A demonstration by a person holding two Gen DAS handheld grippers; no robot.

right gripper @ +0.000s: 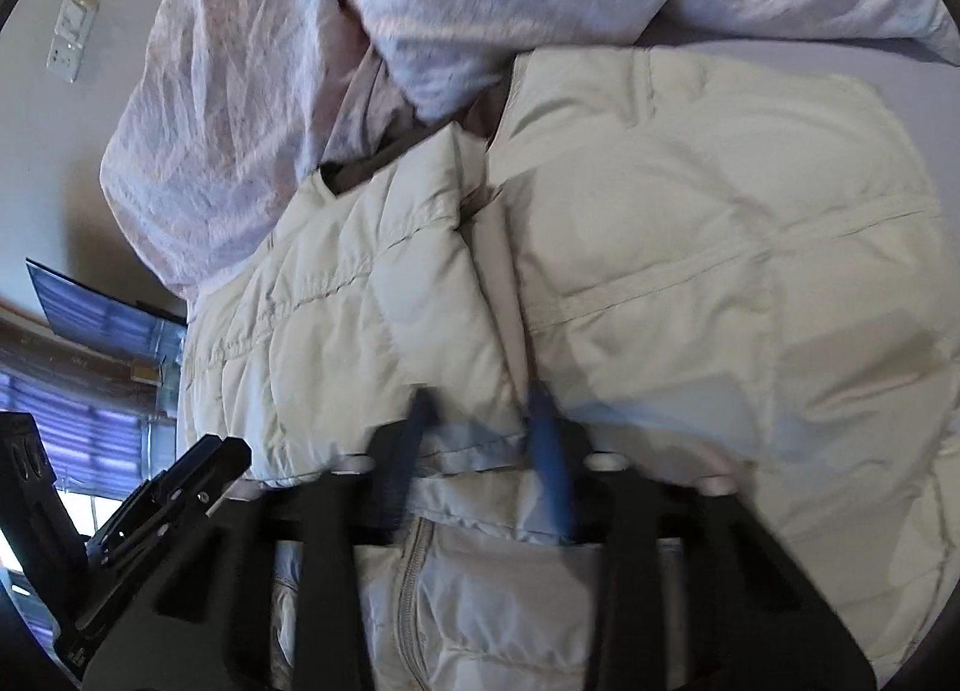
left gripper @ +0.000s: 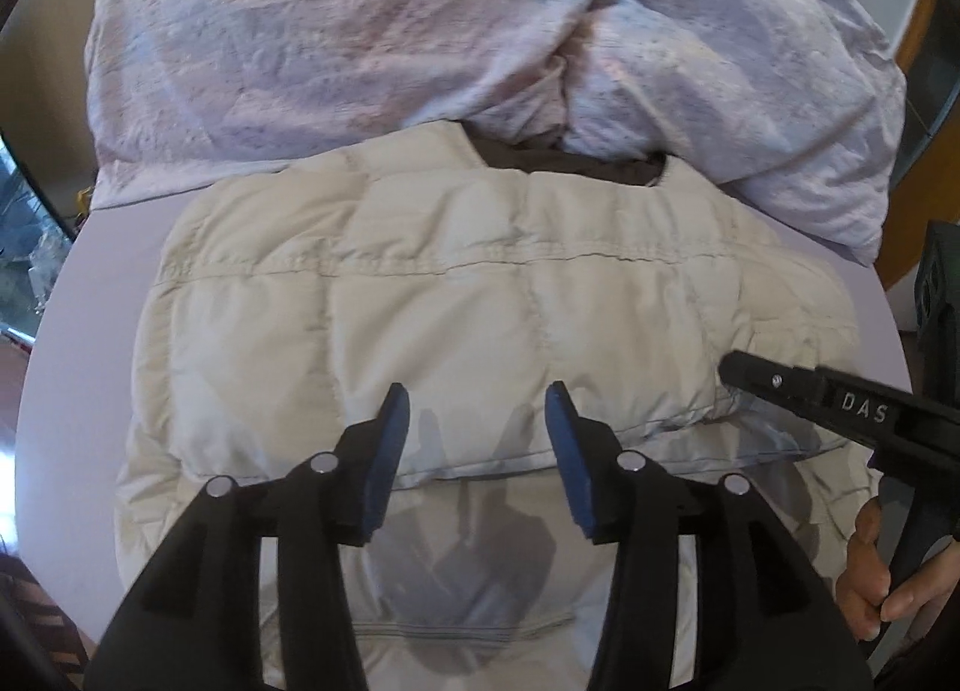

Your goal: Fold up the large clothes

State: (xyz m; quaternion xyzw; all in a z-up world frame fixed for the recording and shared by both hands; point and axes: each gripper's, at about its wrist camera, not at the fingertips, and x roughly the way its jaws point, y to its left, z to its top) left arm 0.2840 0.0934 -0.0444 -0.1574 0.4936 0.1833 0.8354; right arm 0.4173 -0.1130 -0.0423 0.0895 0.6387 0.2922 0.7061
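A cream quilted jacket (left gripper: pixel 480 283) lies spread on the bed with its upper part folded down over the lower part. My left gripper (left gripper: pixel 477 415) hovers open over the folded edge, with nothing between its blue pads. In the right wrist view the jacket (right gripper: pixel 690 271) shows a flap folded across its middle and a zip below. My right gripper (right gripper: pixel 480 415) is blurred and has the hem of that flap pinched between its fingers. It also shows from the side as the right gripper (left gripper: pixel 735 373), its tip on the fold's right end.
A crumpled lilac duvet (left gripper: pixel 360 30) is heaped just behind the jacket's collar. The lilac bed sheet (left gripper: pixel 120 247) shows left of the jacket. A person's hand (left gripper: pixel 864 589) holds the right tool. The left gripper (right gripper: pixel 198 469) sits at lower left; wall sockets (right gripper: pixel 72 36) are upper left.
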